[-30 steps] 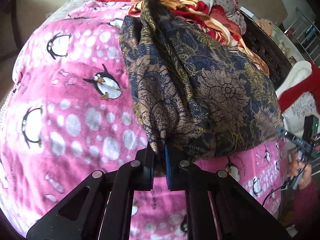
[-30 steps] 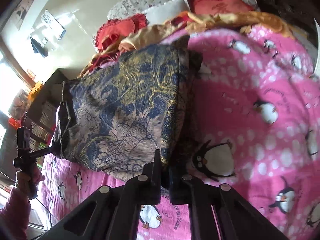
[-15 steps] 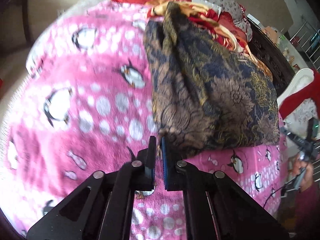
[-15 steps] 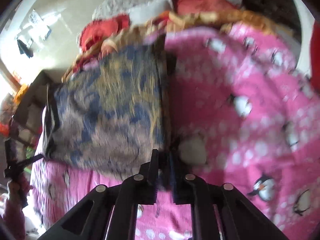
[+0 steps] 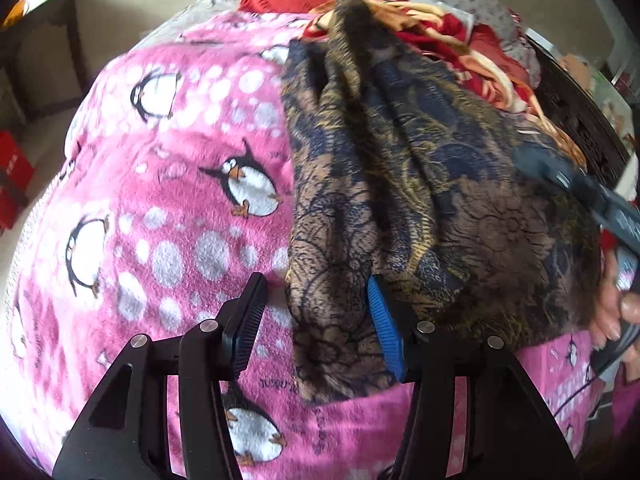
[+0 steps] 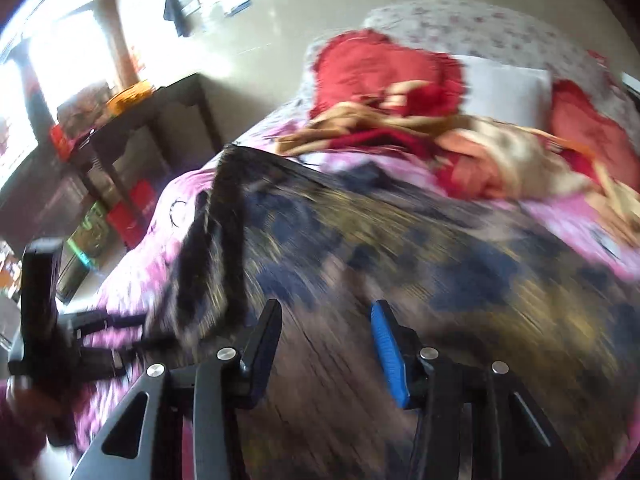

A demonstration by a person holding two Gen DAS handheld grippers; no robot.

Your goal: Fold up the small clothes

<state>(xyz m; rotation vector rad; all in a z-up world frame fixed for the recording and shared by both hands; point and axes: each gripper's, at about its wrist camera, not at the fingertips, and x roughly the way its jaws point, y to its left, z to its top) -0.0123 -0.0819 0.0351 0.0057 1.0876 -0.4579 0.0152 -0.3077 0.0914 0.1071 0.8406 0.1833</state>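
A folded navy and tan floral cloth (image 5: 420, 200) lies on the pink penguin blanket (image 5: 168, 208). My left gripper (image 5: 316, 312) is open, its jaws spread over the cloth's near left corner, holding nothing. My right gripper (image 6: 326, 336) is open and empty, low over the same cloth (image 6: 420, 264); that view is blurred by motion. The right gripper also shows in the left wrist view (image 5: 580, 188) over the cloth's right edge, and the left gripper in the right wrist view (image 6: 92, 324) at the cloth's left edge.
A heap of red, orange and cream clothes (image 5: 460, 40) and red pillows (image 6: 380, 72) lie at the bed's far end. A dark table (image 6: 132, 120) with clutter stands left of the bed, red boxes (image 6: 136, 208) below it. Dark furniture (image 5: 576, 108) lines the other side.
Both grippers have opened and let go of the cloth, which now lies folded on the blanket. The right gripper has swung over the cloth and is moving fast.
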